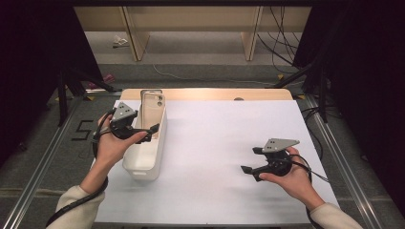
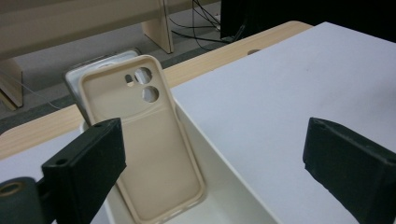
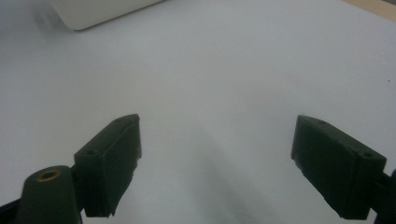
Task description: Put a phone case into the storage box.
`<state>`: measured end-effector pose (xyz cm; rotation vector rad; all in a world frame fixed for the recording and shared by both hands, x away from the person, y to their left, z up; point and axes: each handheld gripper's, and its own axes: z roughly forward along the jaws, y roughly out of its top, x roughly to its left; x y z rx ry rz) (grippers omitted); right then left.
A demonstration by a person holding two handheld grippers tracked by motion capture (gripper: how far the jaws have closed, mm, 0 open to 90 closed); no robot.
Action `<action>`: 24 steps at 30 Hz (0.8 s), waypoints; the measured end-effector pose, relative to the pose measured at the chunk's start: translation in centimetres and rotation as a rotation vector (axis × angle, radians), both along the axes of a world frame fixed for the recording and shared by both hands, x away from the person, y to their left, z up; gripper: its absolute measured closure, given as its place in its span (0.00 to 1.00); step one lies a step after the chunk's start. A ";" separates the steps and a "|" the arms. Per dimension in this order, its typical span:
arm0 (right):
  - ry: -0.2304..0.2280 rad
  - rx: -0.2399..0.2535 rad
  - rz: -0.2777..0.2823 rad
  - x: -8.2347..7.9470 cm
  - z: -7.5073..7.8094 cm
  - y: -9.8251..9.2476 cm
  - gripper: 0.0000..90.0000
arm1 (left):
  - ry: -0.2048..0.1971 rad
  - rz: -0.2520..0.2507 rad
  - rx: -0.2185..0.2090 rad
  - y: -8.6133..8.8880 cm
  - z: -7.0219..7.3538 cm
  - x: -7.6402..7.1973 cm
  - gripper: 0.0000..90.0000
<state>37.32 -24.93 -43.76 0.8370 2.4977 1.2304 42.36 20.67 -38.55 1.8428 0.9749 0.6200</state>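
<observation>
My left gripper (image 1: 152,130) hangs over the white bin (image 1: 143,164), jaws wide, gripping nothing. The beige phone case (image 2: 159,140) leans inside at twelve o'clock. My right gripper (image 1: 250,171) rests open, empty, at four o'clock on the table (image 1: 215,143).

Open white sheet (image 1: 219,143) right of bin (image 1: 145,162)

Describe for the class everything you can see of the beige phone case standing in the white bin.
The beige phone case looks like soft, matte rubbery plastic. Its hollow inner side faces the left tongs' camera, with a raised rim all round and, near the top, two round camera holes and a smaller one. It stands on its lower end inside the white bin, tilted back against a grey case behind it, at the bin's far end. The left tongs are open near it and do not touch it.
</observation>
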 end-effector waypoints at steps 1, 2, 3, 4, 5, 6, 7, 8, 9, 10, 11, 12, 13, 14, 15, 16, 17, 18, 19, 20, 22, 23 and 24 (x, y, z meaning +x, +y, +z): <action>0.000 0.000 0.000 0.0 0.0 0.0 0.19 | 0.000 -0.009 0.003 -0.2 -0.1 -0.2 0.04; 0.000 0.002 0.001 0.0 0.0 0.0 0.19 | 0.004 -0.022 0.011 -0.5 -0.2 -0.4 0.04; -0.001 0.001 0.001 0.0 0.0 0.0 0.19 | 0.009 -0.036 0.018 -0.8 -0.4 -0.5 0.03; -0.001 0.001 0.001 0.0 0.0 0.0 0.19 | 0.011 -0.044 0.021 -1.0 -0.5 -0.7 0.02; -0.001 0.002 0.001 0.0 0.0 0.0 0.19 | 0.015 -0.053 0.024 -1.3 -0.7 -0.9 0.02; -0.001 0.002 0.001 0.0 0.0 -0.1 0.19 | 0.016 -0.060 0.029 -1.5 -0.9 -1.0 0.02; -0.001 0.002 0.001 0.0 0.0 -0.1 0.19 | 0.018 -0.066 0.032 -1.7 -1.0 -1.2 0.01; -0.001 0.003 0.000 0.0 0.0 -0.1 0.19 | 0.018 -0.073 0.033 -1.9 -1.1 -1.3 0.01; -0.002 0.005 -0.001 0.0 0.0 -0.1 0.19 | 0.015 -0.075 0.032 -2.0 -1.3 -1.4 0.01; -0.002 0.005 -0.001 0.0 0.1 -0.1 0.19 | 0.012 -0.081 0.032 -2.2 -1.3 -1.5 0.01; -0.003 0.005 -0.001 0.0 0.1 -0.1 0.19 | 0.008 -0.083 0.030 -2.3 -1.4 -1.6 0.01; -0.003 0.005 -0.001 0.0 0.1 -0.1 0.19 | 0.007 -0.087 0.026 -2.4 -1.4 -1.8 0.01; -0.003 0.005 -0.001 0.0 0.1 -0.1 0.19 | 0.006 -0.092 0.023 -2.5 -1.4 -1.9 0.01; -0.003 0.005 0.000 0.0 0.1 -0.1 0.19 | 0.003 -0.096 0.022 -2.6 -1.4 -2.1 0.01; -0.004 0.005 -0.001 0.0 0.1 -0.1 0.19 | 0.001 -0.100 0.021 -2.7 -1.5 -2.3 0.01; -0.003 0.006 -0.001 0.0 0.1 -0.1 0.19 | -0.001 -0.105 0.023 -2.7 -1.5 -2.5 0.01; -0.003 0.006 -0.001 0.0 0.1 -0.1 0.19 | -0.005 -0.107 0.025 -2.8 -1.6 -2.8 0.01; -0.003 0.006 -0.001 0.0 0.1 -0.1 0.19 | -0.007 -0.113 0.032 -2.9 -1.7 -3.0 0.01; -0.003 0.006 -0.001 0.0 0.1 -0.1 0.19 | -0.010 -0.119 0.034 -3.1 -1.9 -3.3 0.01; -0.003 0.007 -0.001 0.0 0.1 -0.1 0.19 | -0.017 -0.128 0.041 -3.2 -2.0 -3.6 0.01; -0.003 0.008 -0.001 0.0 0.1 -0.1 0.19 | -0.028 -0.145 0.054 -3.6 -2.1 -4.2 0.01; -0.003 0.007 -0.001 0.0 0.1 -0.1 0.19 | -0.035 -0.153 0.059 -3.7 -2.1 -4.4 0.01; -0.003 0.008 -0.001 0.0 0.1 -0.1 0.19 | -0.039 -0.158 0.059 -3.9 -2.1 -4.6 0.00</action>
